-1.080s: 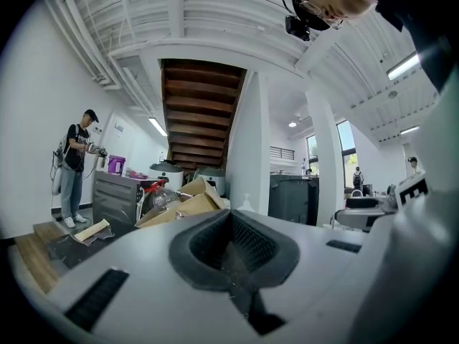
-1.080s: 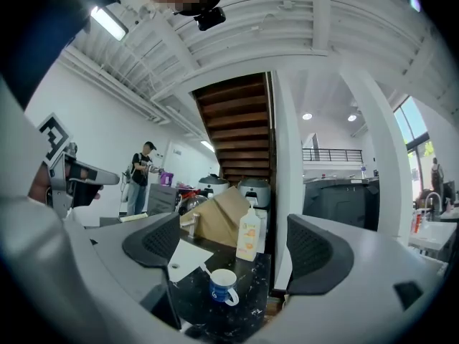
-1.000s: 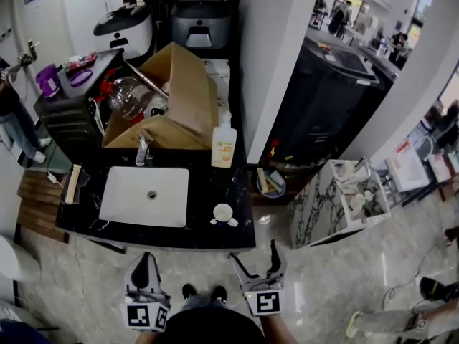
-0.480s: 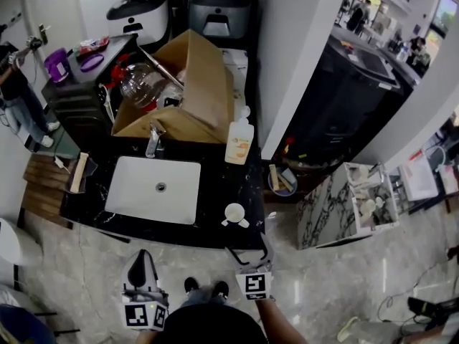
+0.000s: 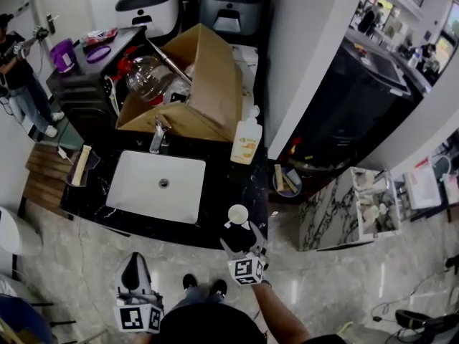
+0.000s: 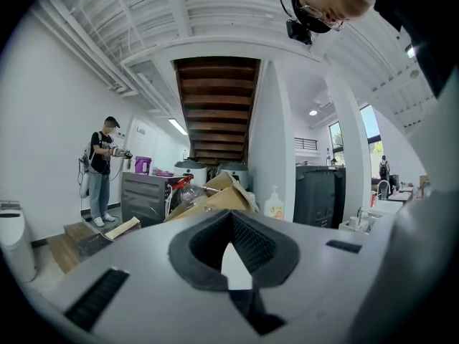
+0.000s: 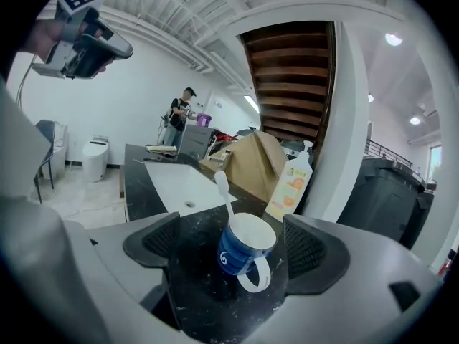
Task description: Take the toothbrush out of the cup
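Right gripper [image 5: 242,239] has come forward to the near edge of the black counter [image 5: 219,185] since a second ago. It is now just short of the cup [image 5: 237,214]. Left gripper [image 5: 134,271] stays low at near left, off the counter.

Right gripper view: jaws spread wide, the blue cup [image 7: 245,253] sits on the counter between them, and neither pad touches it. Cup has a white inside, with its white handle turned to the near side. Toothbrush [image 7: 223,190] stands in the cup, white, leaning left and far with its head up.

Cup is right of the white sink [image 5: 154,188], near the counter's front edge. Soap bottle [image 5: 246,142] is farther back, and the cardboard box [image 5: 208,92] is behind the sink.

Left gripper view: jaw tips pressed together, nothing pinched, pointing out across the room.
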`<move>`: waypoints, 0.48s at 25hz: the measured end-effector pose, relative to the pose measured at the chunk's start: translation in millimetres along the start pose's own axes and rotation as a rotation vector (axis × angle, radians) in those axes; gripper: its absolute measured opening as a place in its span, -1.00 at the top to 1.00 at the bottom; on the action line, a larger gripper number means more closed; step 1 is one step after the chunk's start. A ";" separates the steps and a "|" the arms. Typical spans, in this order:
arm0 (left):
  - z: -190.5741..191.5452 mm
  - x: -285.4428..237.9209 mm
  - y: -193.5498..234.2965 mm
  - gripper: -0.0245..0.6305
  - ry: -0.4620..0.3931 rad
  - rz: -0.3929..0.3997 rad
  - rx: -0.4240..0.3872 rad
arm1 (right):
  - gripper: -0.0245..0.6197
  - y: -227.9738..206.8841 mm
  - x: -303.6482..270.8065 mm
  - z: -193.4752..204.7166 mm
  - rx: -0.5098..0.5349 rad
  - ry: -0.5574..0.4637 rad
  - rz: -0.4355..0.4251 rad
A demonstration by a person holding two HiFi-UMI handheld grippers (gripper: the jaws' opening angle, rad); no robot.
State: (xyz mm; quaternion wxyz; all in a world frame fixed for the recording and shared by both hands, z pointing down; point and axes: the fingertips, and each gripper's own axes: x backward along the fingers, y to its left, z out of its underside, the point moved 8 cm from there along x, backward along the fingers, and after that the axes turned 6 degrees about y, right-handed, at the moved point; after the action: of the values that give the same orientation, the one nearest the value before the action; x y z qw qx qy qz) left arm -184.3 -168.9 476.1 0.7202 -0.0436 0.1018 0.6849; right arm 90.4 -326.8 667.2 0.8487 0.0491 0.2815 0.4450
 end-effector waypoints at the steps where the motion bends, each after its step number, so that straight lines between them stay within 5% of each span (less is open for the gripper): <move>1: 0.4 0.4 0.8 0.91 0.003 -0.006 0.001 | -0.48 0.1 -5.0 -0.4 0.012 0.002 -0.005; 8: 2.2 0.1 2.4 0.91 0.009 -0.023 0.000 | -0.44 -0.7 -30.6 -4.3 0.065 0.005 -0.032; 12: 2.2 -1.4 4.2 0.91 0.012 -0.030 0.001 | 0.00 -1.7 -35.7 -5.9 0.071 0.007 -0.018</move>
State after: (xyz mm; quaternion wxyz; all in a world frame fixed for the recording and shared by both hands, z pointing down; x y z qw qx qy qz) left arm -188.3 -169.6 478.9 0.7298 -0.0486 0.1058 0.6737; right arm 72.7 -356.7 677.2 0.8494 0.0750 0.3005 0.4273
